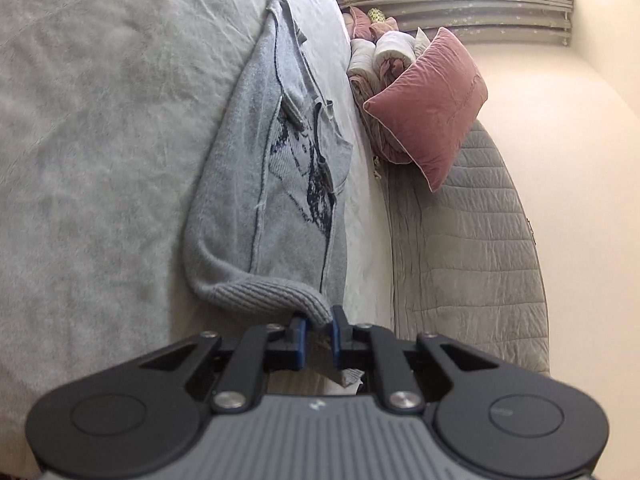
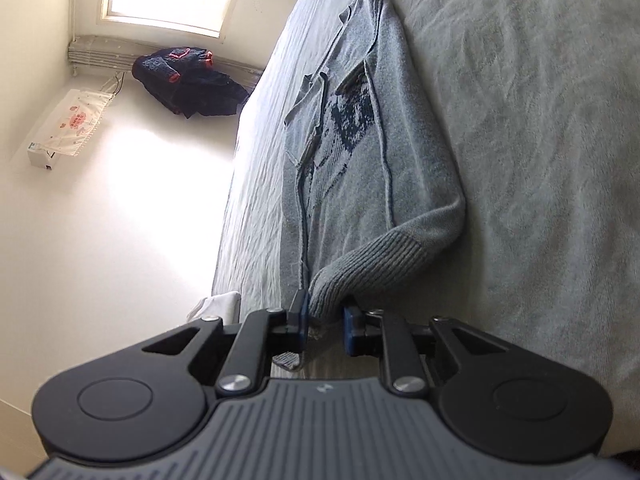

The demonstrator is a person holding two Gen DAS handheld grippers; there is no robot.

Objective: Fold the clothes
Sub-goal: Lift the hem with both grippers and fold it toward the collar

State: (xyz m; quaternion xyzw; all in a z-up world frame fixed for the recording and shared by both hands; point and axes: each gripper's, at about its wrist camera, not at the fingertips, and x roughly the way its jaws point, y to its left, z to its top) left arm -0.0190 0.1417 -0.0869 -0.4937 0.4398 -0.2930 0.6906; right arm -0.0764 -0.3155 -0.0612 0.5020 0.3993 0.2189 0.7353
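Grey sweater [image 1: 256, 184] lies on the bed [image 1: 100, 140], sleeves folded in. Left gripper [image 1: 319, 334] jaws pinch one ribbed cuff; right gripper [image 2: 326, 322] jaws pinch another. Cuff ends hidden between pads.

A grey knitted sweater with a dark printed front [image 1: 280, 184] lies flat on the pale grey bedspread [image 1: 100, 120] before me. Behind it, a pink velvet cushion [image 1: 430, 104] leans against rolled bedding [image 1: 384, 56].
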